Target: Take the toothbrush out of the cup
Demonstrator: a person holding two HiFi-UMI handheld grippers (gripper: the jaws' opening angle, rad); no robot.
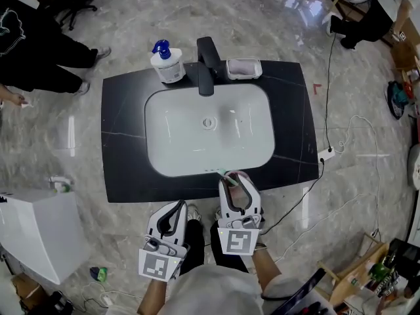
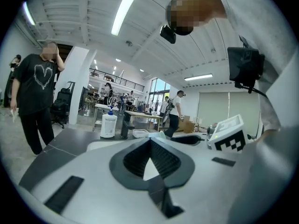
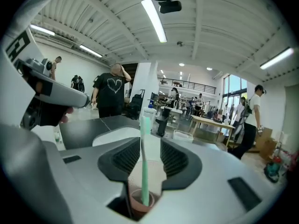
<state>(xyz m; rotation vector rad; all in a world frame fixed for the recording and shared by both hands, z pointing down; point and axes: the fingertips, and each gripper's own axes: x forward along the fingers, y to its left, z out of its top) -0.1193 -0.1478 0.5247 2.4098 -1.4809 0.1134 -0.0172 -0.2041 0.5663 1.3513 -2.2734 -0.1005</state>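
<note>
Countertop (image 1: 125,143) of black stone fills our head view, its white basin (image 1: 190,143) set under a black faucet (image 1: 207,64), with a pump bottle (image 1: 167,63) just beside it. At the near edge we hold the right gripper (image 1: 237,180), its jaws pinching a pinkish cup (image 3: 140,190). Our left gripper (image 1: 178,209) hangs lower, off the counter, tips pressed together on nothing. The green toothbrush (image 3: 145,162) stands upright in that cup, between the jaws.
</note>
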